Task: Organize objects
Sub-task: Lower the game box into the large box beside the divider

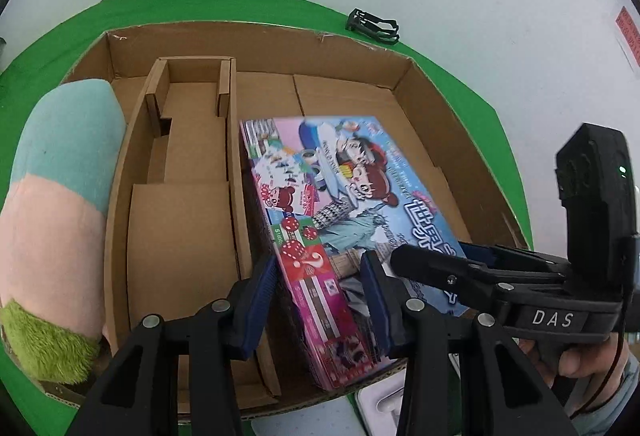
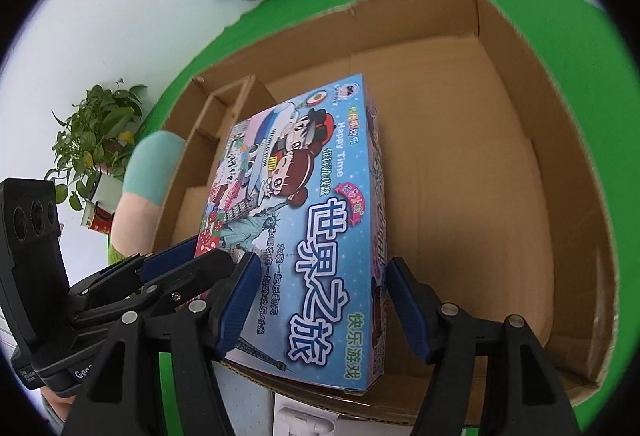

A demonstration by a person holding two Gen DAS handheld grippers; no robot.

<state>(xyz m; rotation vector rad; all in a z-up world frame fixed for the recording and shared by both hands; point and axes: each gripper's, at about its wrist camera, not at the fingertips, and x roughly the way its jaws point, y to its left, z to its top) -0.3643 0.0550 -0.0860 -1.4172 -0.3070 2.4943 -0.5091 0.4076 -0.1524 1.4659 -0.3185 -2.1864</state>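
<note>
The open cardboard carton (image 2: 520, 140), plain corrugated with a narrow divider section along its left side, takes the printed game box (image 2: 316, 220), whose long axis runs straight ahead from both tools, near end resting on the carton's front wall. The left gripper (image 1: 320, 300) pinches its left near corner; the right gripper (image 2: 320, 312) straddles the right side (glossy card), jaws apart, seemingly released.

Left gripper (image 1: 320, 300): angled downward, blue pads pressed against opposite faces of a flat object's edge. Right gripper (image 2: 320, 310): angled downward beside it, jaws parted wider, with a visible gap at the right pad. A hand (image 1: 580, 360) grasps the right gripper's handle.
</note>
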